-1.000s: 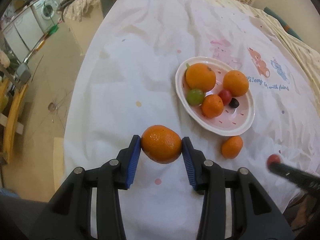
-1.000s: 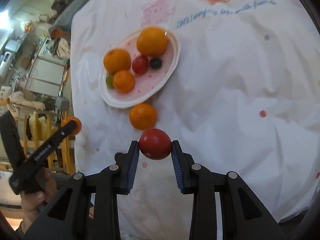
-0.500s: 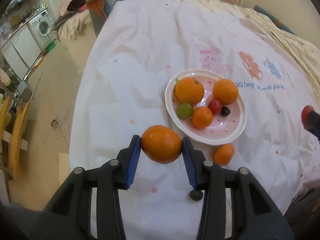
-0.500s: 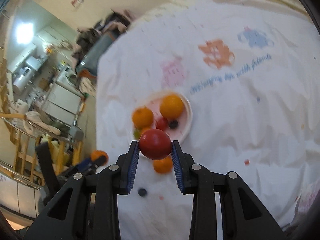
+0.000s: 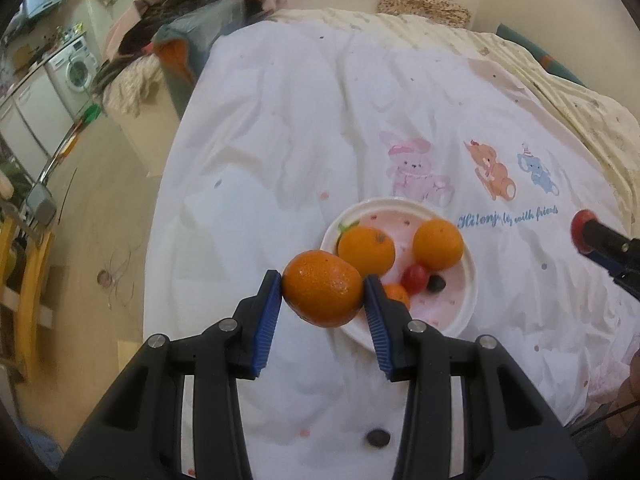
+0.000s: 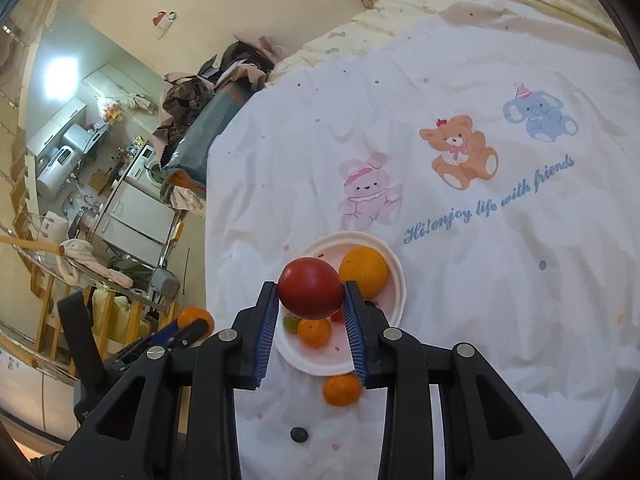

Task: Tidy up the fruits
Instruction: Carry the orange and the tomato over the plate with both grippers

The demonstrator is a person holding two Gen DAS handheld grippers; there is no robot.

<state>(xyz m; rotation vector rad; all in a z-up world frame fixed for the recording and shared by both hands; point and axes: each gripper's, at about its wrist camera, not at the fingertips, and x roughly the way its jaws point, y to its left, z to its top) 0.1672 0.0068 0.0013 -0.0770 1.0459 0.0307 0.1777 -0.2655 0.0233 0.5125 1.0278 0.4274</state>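
White sheet point(image 5: 304, 152) w/ cartoon bunny, bear, elephant and blue script covers the bed; wrinkled, dotted w/ small colored spots. Same sheet point(image 6: 460, 312) fills the right wrist view.

Washing machine point(image 5: 78, 70) at far left edge in left view, beyond a pile of clothes point(image 5: 180, 12).

Left tool point(image 5: 323, 300) clenched on a mandarin point(image 5: 322, 294), blue pads pressing both sides, fruit held up off the sheet, in front of the plate's near-left rim. Right tool point(image 6: 310, 304) clenched on a red tomato point(image 6: 310, 288), also lifted, above the plate. In left view the right tool point(image 5: 580, 234) shows at far right w/ the tomato point(image 5: 578, 229) at its tip, well apart from the plate.

White plate w/ pink centre point(image 5: 460, 308) lies on the sheet just below the bunny print. In it: two big oranges point(image 5: 366, 250) point(image 5: 438, 244) side by side, a smaller mandarin point(image 5: 396, 294) partly behind the left tool's finger, a cherry tomato point(image 5: 414, 278), a dark grape point(image 5: 435, 284). Right view of plate point(image 6: 392, 280) adds a green grape point(image 6: 291, 322) near the left rim.

Loose on sheet: small mandarin point(image 6: 341, 390) just outside plate's near rim, touching or nearly so, cannot tell. Dark grape point(image 6: 299, 435) further toward the camera, apart from it; same grape point(image 5: 378, 437) seen between the left tool's fingers.
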